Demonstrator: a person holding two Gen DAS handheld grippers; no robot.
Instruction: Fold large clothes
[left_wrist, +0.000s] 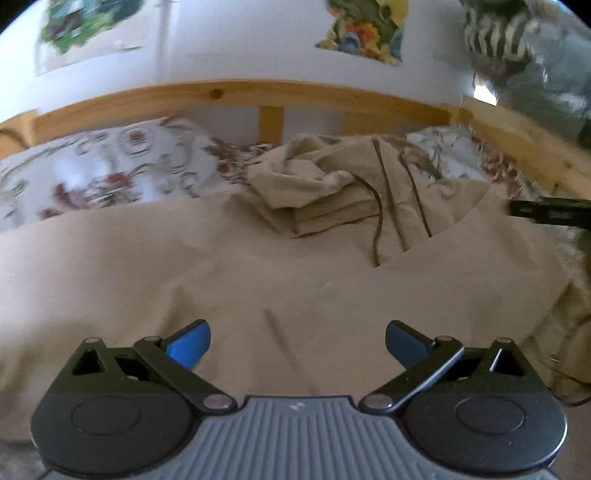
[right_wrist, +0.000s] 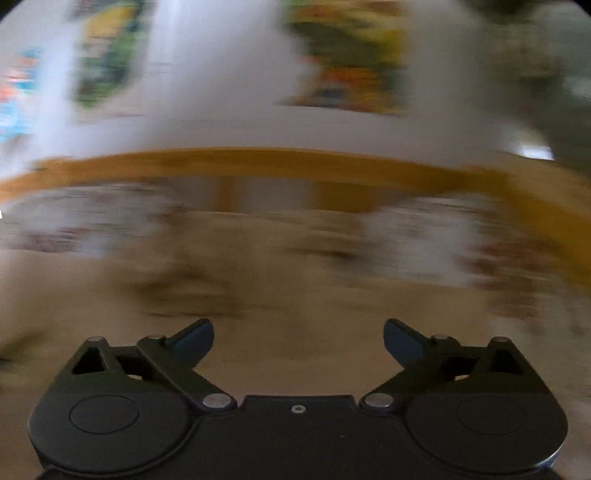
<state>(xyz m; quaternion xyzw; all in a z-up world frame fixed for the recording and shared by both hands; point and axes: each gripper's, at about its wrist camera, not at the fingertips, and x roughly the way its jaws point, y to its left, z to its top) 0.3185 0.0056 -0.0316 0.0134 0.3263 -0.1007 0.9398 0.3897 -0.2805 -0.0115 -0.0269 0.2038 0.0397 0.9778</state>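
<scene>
Both the left gripper (left_wrist: 297, 341) and right gripper (right_wrist: 298, 341) are held spread, empty, above the beige garment (left_wrist: 258, 266), bunched toward twelve o'clock.

A plain beige garment (left_wrist: 258, 266) with dark brown drawstrings (left_wrist: 378, 221) lies on white bedding (left_wrist: 110, 166) patterned with reddish-brown flowers. The bed frame (left_wrist: 229, 92) is honey-coloured pine, the wall (left_wrist: 229, 44) white with multicoloured posters (left_wrist: 364, 33). Both grippers' fingers (left_wrist: 190, 347) are blue.

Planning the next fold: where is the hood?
Left wrist view, centre right: the beige hood lies bunched at the garment's far end, before the wooden bed rail, between floral pillows.
</scene>
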